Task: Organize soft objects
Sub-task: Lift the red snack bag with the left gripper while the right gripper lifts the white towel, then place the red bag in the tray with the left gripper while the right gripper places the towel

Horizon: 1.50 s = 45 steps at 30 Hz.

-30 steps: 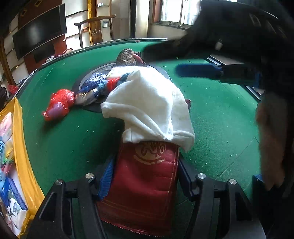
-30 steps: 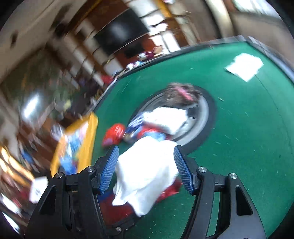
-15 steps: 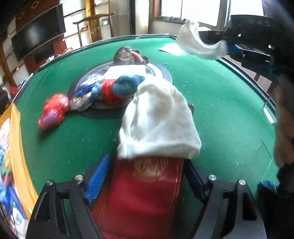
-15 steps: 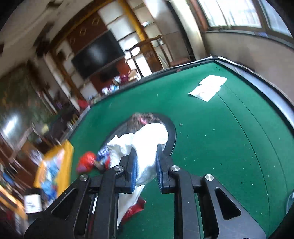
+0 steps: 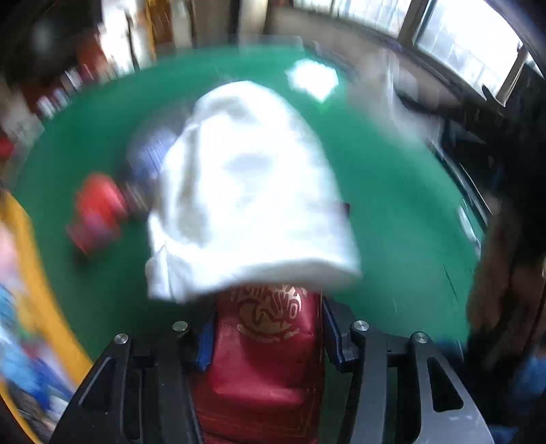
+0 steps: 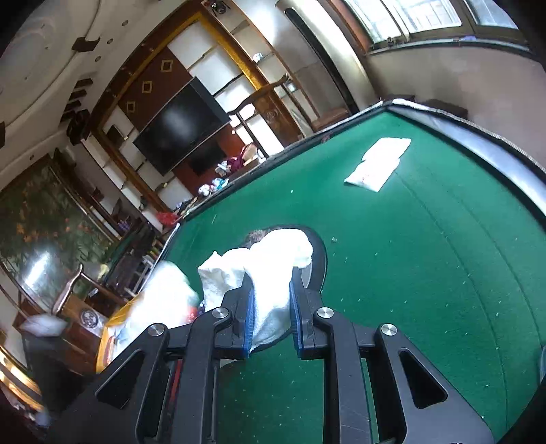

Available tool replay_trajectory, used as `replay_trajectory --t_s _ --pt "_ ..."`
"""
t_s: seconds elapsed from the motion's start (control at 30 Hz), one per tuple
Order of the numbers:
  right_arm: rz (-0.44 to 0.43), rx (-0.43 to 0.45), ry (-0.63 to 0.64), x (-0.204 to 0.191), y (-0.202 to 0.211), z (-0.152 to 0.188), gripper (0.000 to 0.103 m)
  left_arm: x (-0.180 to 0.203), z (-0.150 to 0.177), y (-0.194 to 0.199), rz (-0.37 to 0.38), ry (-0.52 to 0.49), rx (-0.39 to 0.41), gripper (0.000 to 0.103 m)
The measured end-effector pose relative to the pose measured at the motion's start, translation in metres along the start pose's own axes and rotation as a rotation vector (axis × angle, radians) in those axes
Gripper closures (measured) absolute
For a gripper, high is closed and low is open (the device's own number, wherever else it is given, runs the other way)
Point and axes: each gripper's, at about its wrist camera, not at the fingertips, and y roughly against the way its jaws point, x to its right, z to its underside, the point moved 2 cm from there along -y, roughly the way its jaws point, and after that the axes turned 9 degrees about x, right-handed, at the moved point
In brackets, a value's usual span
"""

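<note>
A wide round surface [image 6: 426,273] covered in green felt fills both views, speckled with small white flecks and edged by a pale padded rim on its far side. A dark round inset [image 6: 319,254] sits near its middle, and a flat white folded cloth [image 6: 377,164] lies alone toward the far edge, well apart from everything else. The right claw [image 6: 272,309] is clamped on a white towel [image 6: 273,269], a fold of it pinched between the blue pads with the rest bunched above them, in front of the inset. In the blurred left wrist view the left claw [image 5: 264,336] has a red pouch with a gold emblem [image 5: 268,345] between its blue pads; its jaws are closing, and the pads sit against the pouch's sides. A second white towel [image 5: 245,191] is draped over the far end of the pouch. Left of it on the felt lie a red soft bundle [image 5: 97,211] and a blue one [image 5: 150,157], too smeared to tell more. A yellow-edged box [image 5: 37,273] stands at the surface's left edge. Beyond, the room shows a dark television [image 6: 181,126] set in a wood-framed wall unit, a carved wooden chair [image 6: 262,106] and bright windows [image 6: 426,17].
</note>
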Motion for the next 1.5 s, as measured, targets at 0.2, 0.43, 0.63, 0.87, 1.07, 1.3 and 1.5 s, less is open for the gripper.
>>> replay_trajectory --t_s 0.2,0.43,0.63,0.87,1.07,1.3,1.5 --pt "-0.027 -0.004 -0.021 -0.003 0.001 0.0 0.086 0.001 0.01 0.034 0.227 0.086 0.042 0.052" --pt "-0.028 0.011 -0.027 -0.002 0.003 -0.002 0.086 0.024 0.013 0.069 0.108 0.026 0.239 0.052" --pt "-0.077 -0.022 -0.009 -0.011 -0.002 0.005 0.086 0.005 0.039 0.089 0.034 0.084 0.338 0.052" --pt "-0.133 -0.096 0.065 -0.036 -0.012 0.026 0.086 -0.028 0.046 0.094 0.008 0.186 0.375 0.052" --pt "-0.173 -0.138 0.121 -0.051 -0.018 0.039 0.086 -0.034 0.046 0.108 -0.002 0.223 0.419 0.052" --pt "-0.225 -0.163 0.187 -0.068 -0.019 0.052 0.086 -0.047 0.048 0.123 -0.021 0.253 0.479 0.052" --pt "-0.267 -0.174 0.243 -0.08 -0.02 0.061 0.086 -0.065 0.052 0.143 -0.045 0.298 0.539 0.052"
